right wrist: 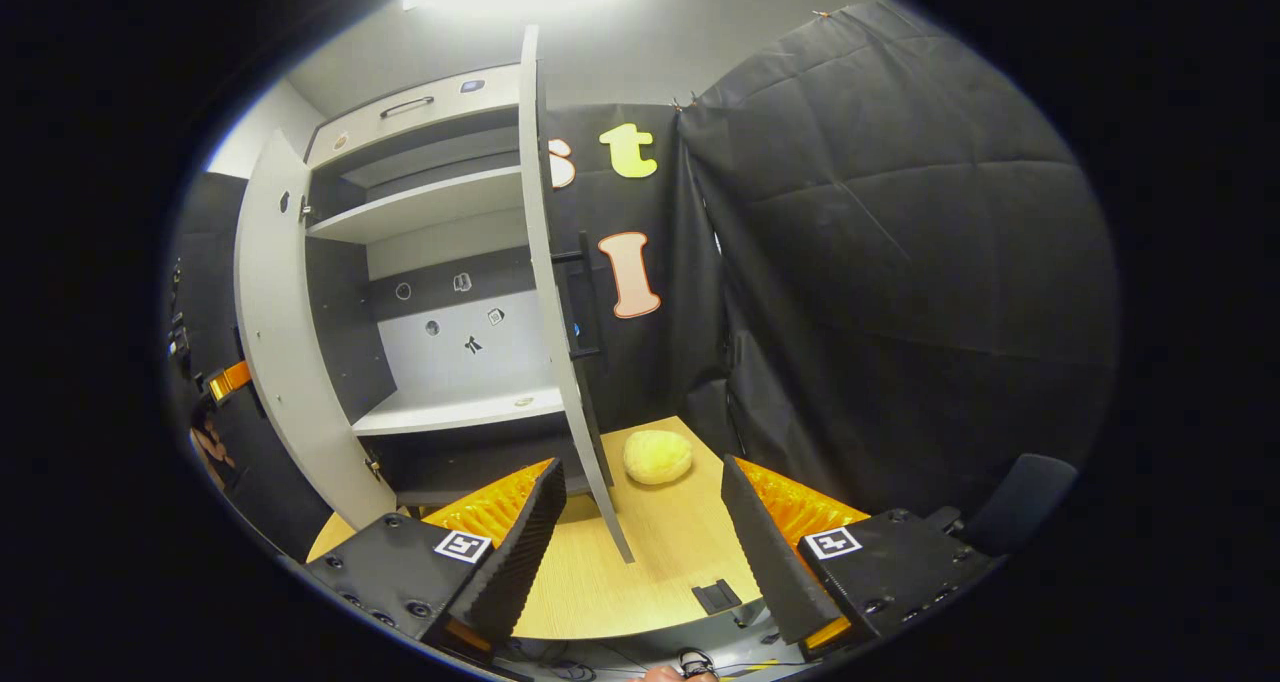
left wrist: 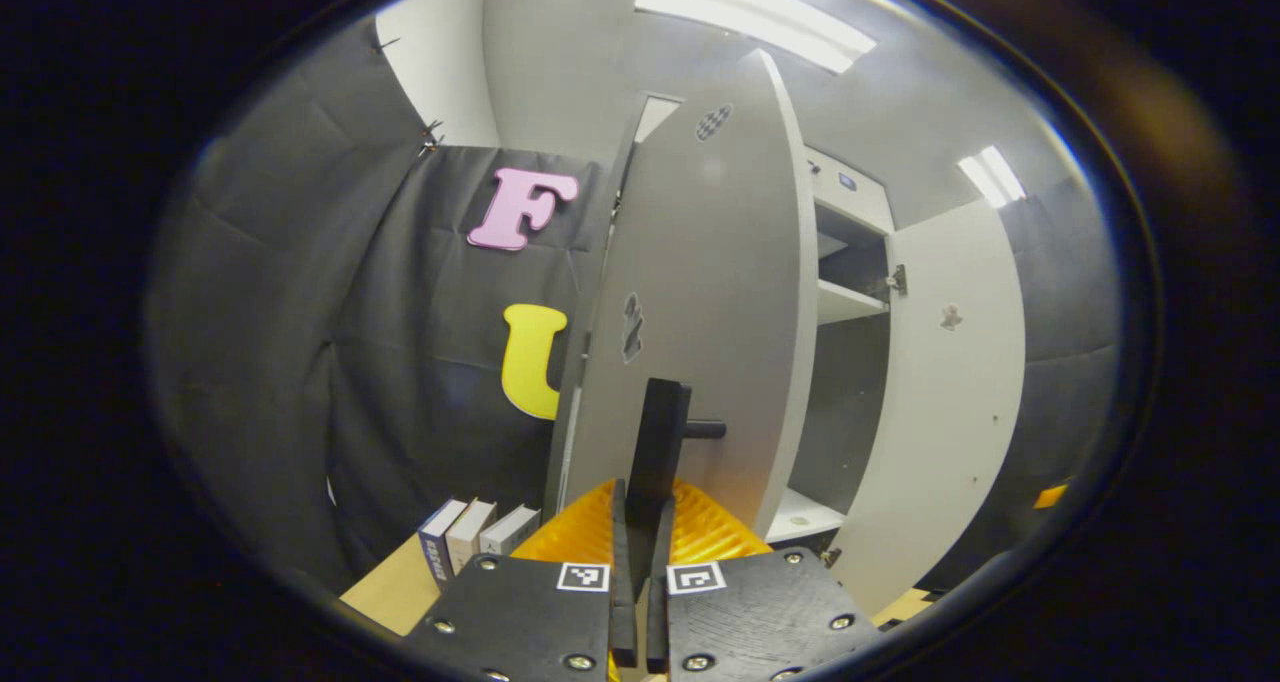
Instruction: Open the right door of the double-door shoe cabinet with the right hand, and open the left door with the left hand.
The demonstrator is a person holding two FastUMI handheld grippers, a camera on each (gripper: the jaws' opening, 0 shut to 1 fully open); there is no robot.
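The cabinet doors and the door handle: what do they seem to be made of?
The left door and right door look like laminated board, probably wood-based: flat, matte pale grey faces with a thin plain edge. The handle, clamped by the left gripper, looks like matte black metal or plastic; the look leaves that open.

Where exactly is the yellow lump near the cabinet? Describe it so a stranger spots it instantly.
Start at the shoe cabinet with both doors swung open. In the right gripper view, follow the right door down to the wooden tabletop beside the black cloth wall. The yellow lump sits there, right of that door's bottom edge: the one rounded, soft-looking thing among flat panels and shelves.
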